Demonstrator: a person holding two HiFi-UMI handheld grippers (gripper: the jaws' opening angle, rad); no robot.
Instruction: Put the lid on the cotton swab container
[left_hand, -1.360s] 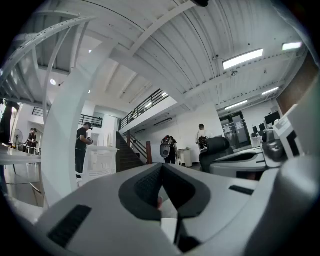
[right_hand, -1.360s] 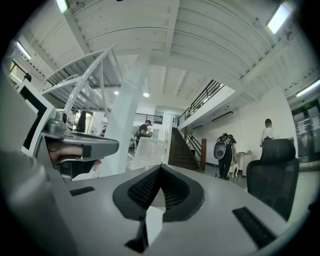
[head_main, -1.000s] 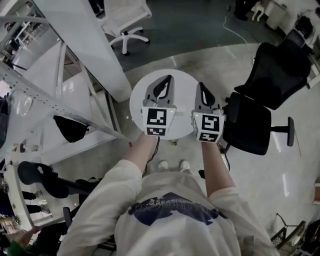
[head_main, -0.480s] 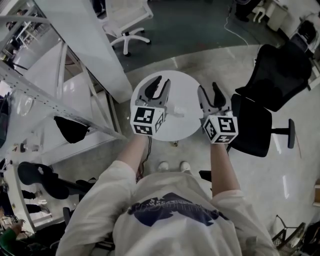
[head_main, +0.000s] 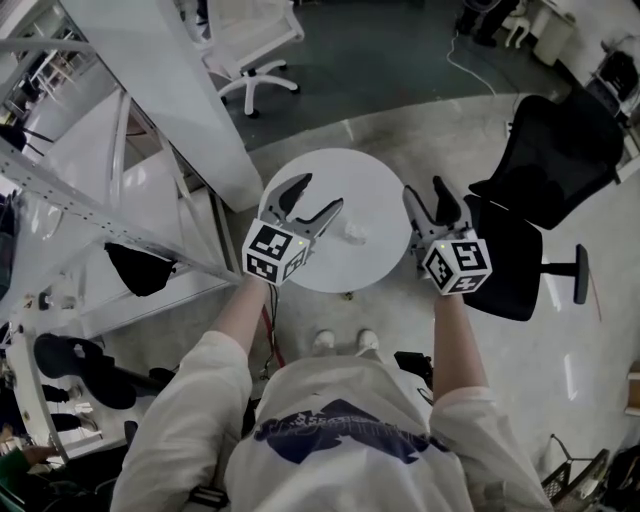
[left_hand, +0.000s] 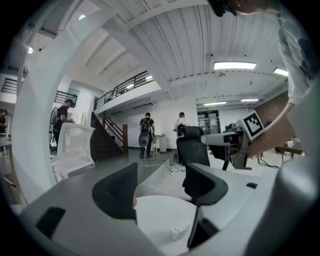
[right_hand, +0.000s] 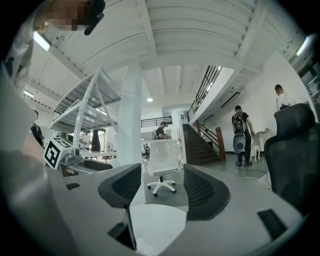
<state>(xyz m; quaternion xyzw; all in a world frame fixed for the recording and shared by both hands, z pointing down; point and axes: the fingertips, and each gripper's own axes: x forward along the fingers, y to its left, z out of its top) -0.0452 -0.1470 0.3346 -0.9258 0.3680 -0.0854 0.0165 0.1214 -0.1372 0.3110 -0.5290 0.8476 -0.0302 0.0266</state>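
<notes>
A small white cotton swab container (head_main: 352, 233) sits on the round white table (head_main: 330, 180), right of the middle; I cannot tell its lid apart from it. My left gripper (head_main: 315, 198) hovers over the table's left part, its jaws having just opened wide, with nothing between them. In the left gripper view the container (left_hand: 176, 231) lies low, beyond the gripper (left_hand: 160, 192). My right gripper (head_main: 427, 195) is at the table's right edge, its jaws also just opened and empty. In its own view the right gripper (right_hand: 161, 189) looks across the table (right_hand: 157, 217).
A black office chair (head_main: 520, 225) stands close to the table's right. A white column and metal shelving (head_main: 150, 130) run along the left. A white swivel chair (head_main: 250, 45) stands beyond the table. People stand far off near a staircase (left_hand: 146, 134).
Both grippers went from shut to open and drew apart, the left one down and leftward, the right one rightward. The container on the table now shows between them.
</notes>
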